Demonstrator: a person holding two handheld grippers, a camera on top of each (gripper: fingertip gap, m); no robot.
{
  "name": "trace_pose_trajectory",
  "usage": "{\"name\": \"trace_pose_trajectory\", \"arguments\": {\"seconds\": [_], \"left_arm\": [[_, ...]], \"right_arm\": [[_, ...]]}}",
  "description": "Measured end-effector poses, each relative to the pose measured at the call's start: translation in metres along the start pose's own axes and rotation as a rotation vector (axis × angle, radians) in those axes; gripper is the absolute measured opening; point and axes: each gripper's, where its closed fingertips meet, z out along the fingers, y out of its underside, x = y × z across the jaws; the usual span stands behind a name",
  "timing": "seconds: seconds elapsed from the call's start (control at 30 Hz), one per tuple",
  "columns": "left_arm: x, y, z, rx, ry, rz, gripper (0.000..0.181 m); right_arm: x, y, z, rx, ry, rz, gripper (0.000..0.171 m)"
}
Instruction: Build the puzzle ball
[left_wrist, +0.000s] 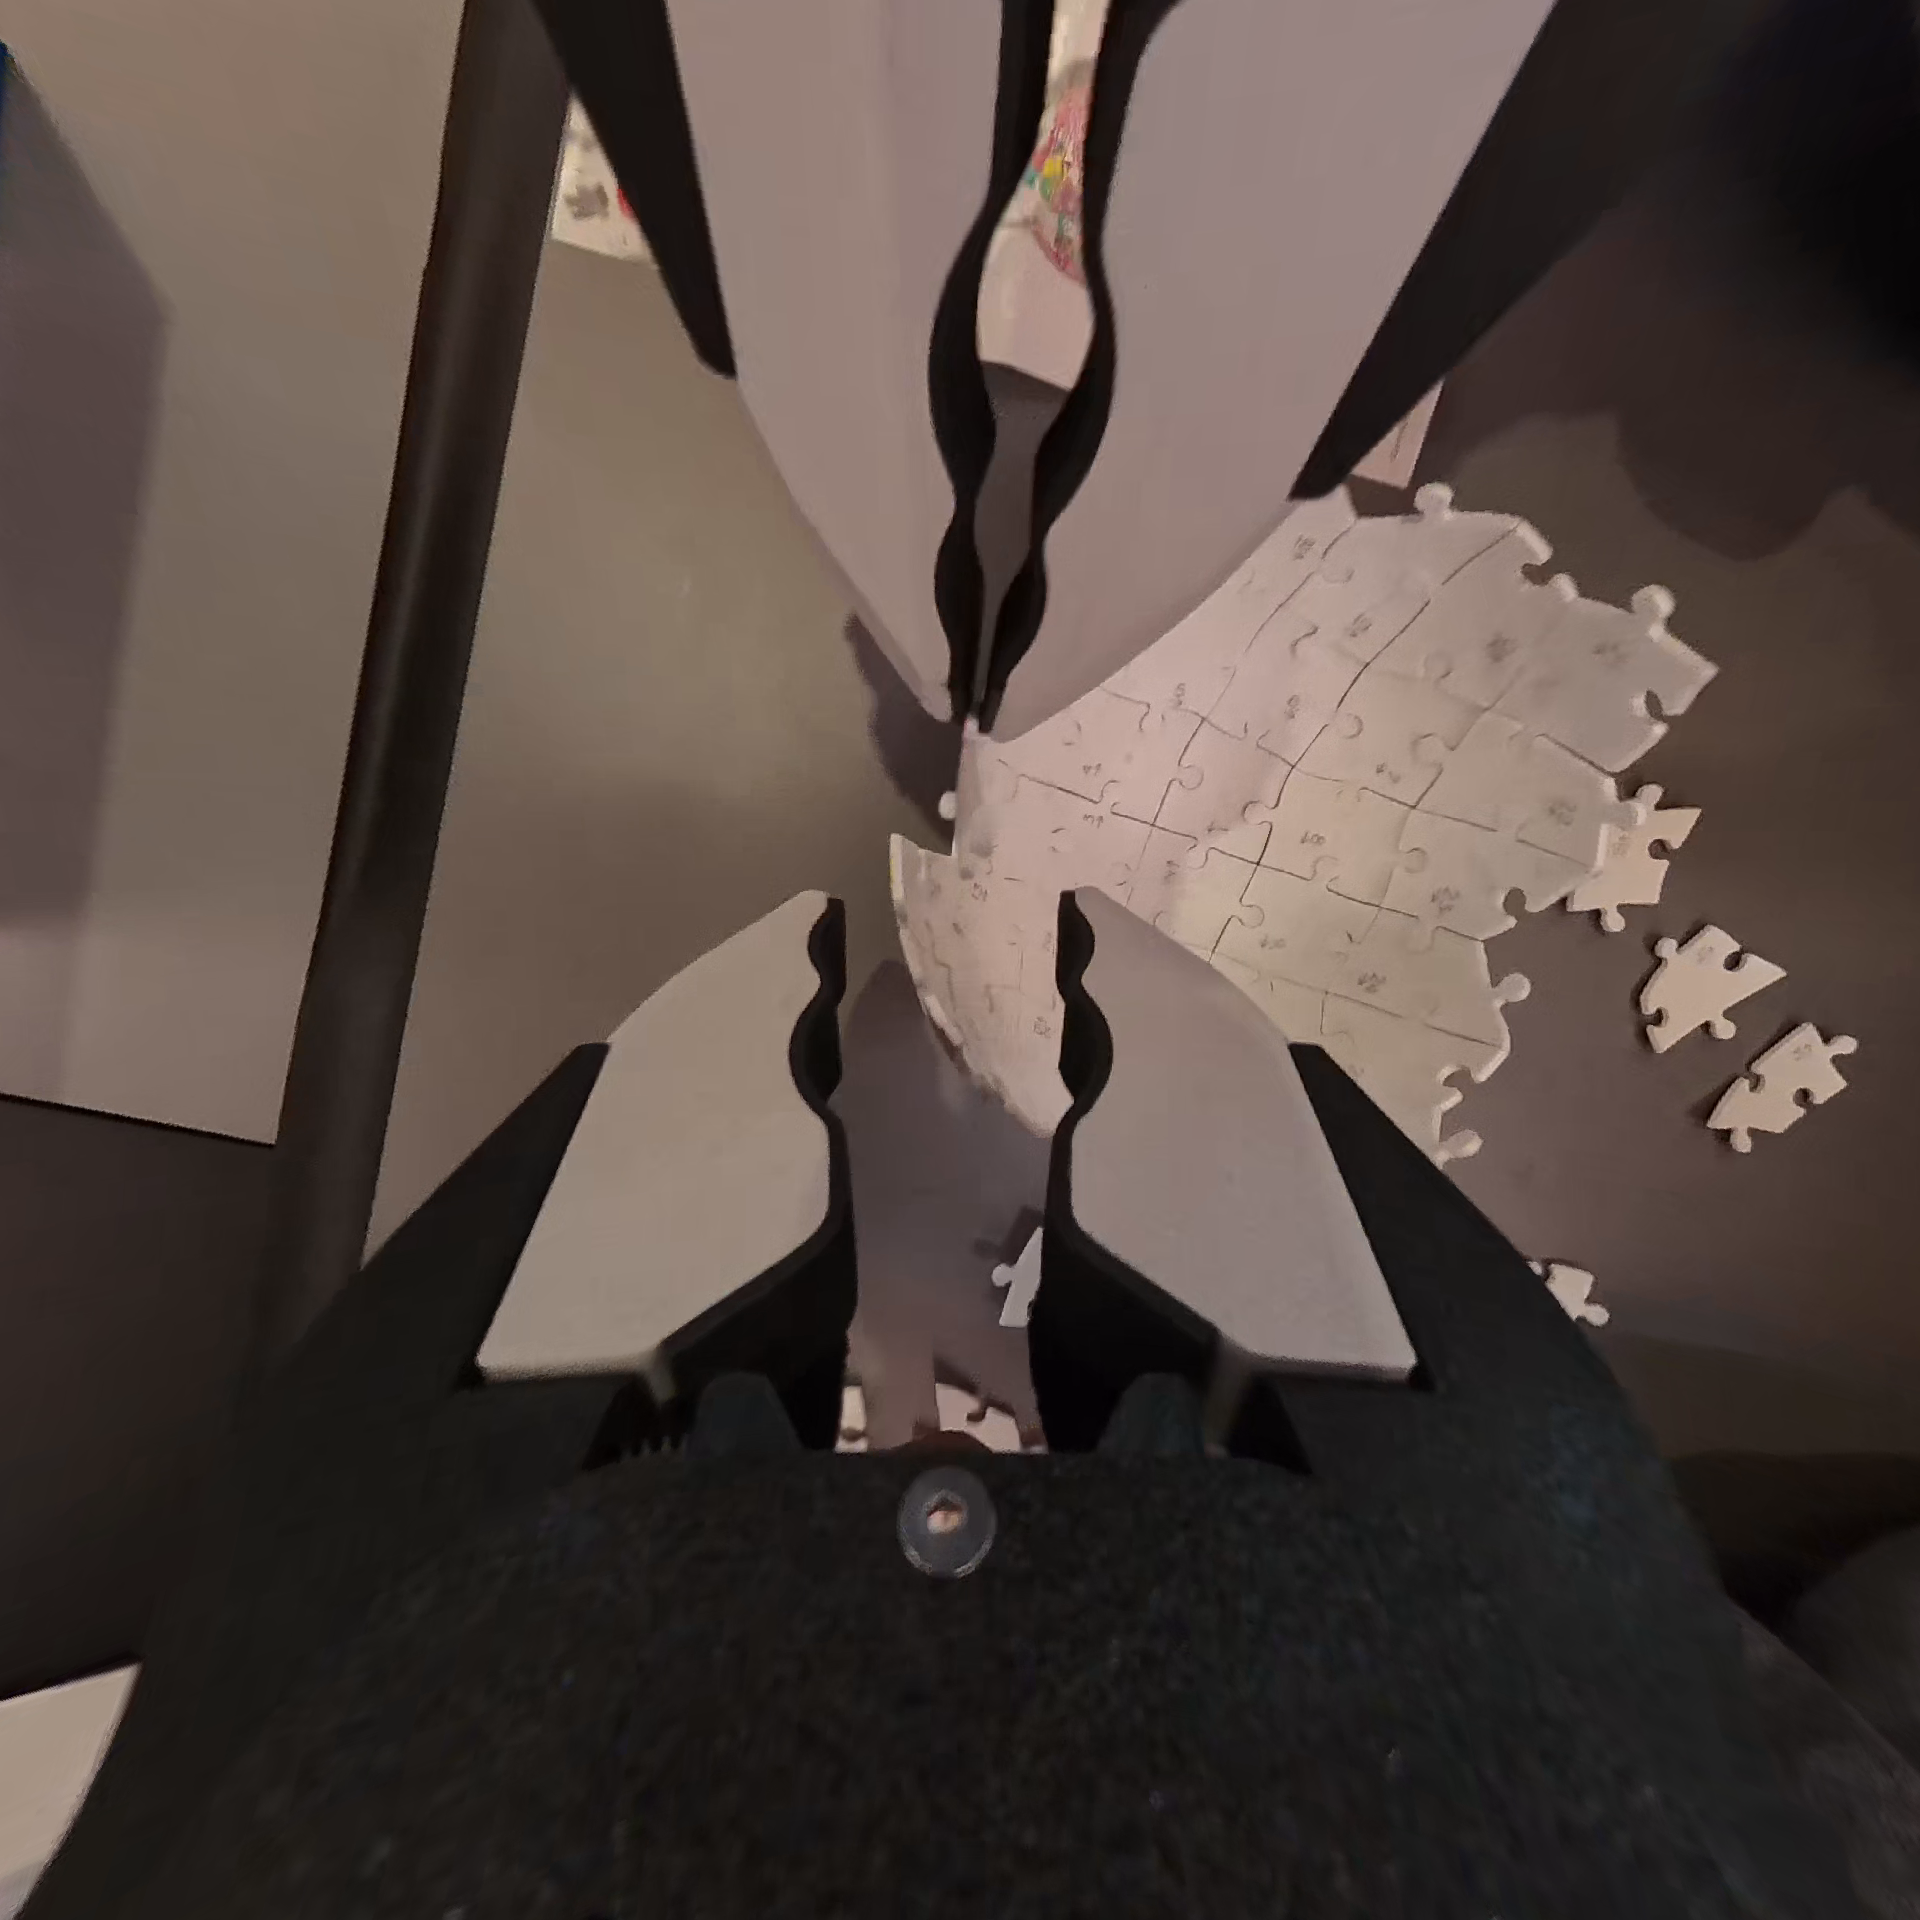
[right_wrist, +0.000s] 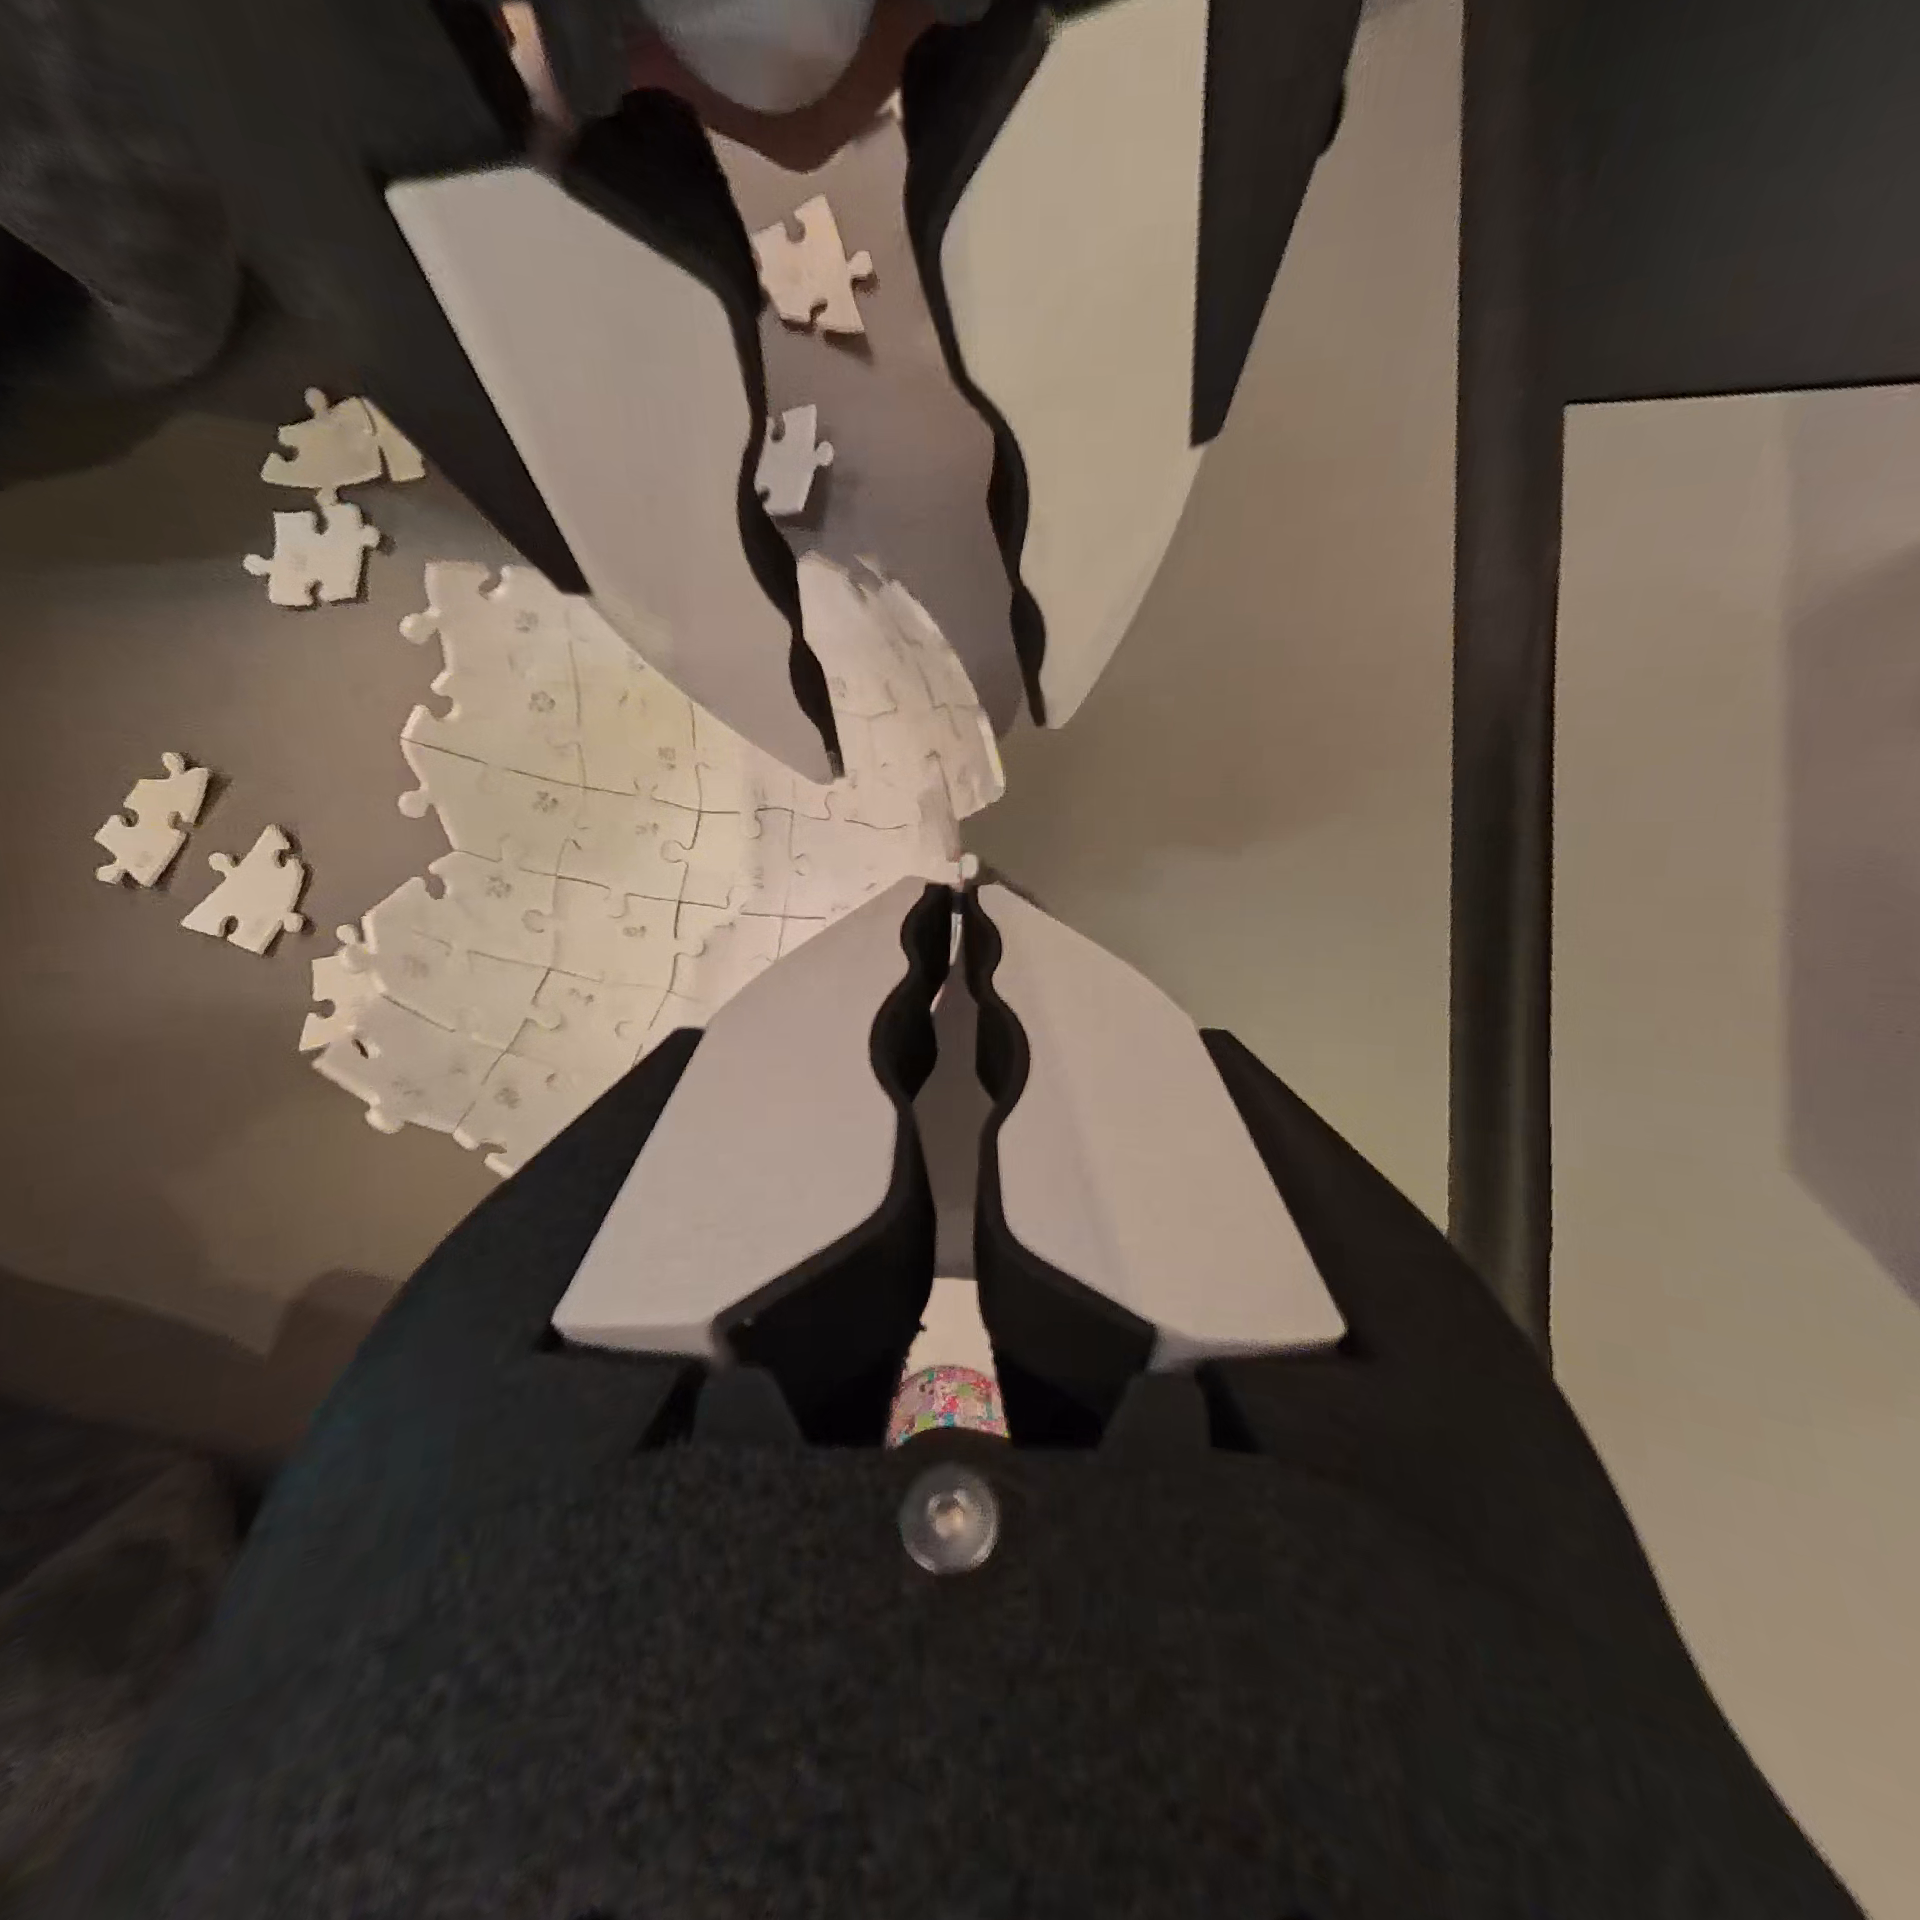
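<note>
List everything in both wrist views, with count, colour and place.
curved white assembled puzzle section: one, white, on the tabletop between both tongs.
loose white puzzle pieces: about seven, white, scattered around the section.
colourful printed item: one, multicoloured, behind the right tongs, mostly hidden.
black upright bar: one, black, off to the side of the tongs.
dark grey tabletop: one, dark grey, under the puzzle.
left tongs: one, black and white, open, straddling the section's edge.
right tongs: one, black and white, shut on the section's edge, tip to tip with the left.
</note>
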Motion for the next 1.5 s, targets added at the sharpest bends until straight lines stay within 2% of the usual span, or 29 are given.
{"name": "trace_pose_trajectory", "arguments": {"seconds": [0.43,0.87,1.13,1.5], "left_arm": [[-0.009,-0.005,-0.003,0.096,0.048,-0.094,0.03],[-0.009,0.001,0.013,0.071,0.096,-0.131,0.023],[-0.004,0.003,0.015,0.058,0.165,-0.154,0.007],[-0.006,0.0,0.011,0.077,0.143,-0.139,0.007]], "right_arm": [[0.006,0.013,0.015,-0.011,-0.04,0.06,0.002],[0.005,0.01,0.017,-0.016,-0.038,0.067,0.002],[0.007,0.008,0.019,-0.029,-0.023,0.064,0.002],[0.01,0.007,0.019,-0.016,-0.008,0.061,0.003]]}}
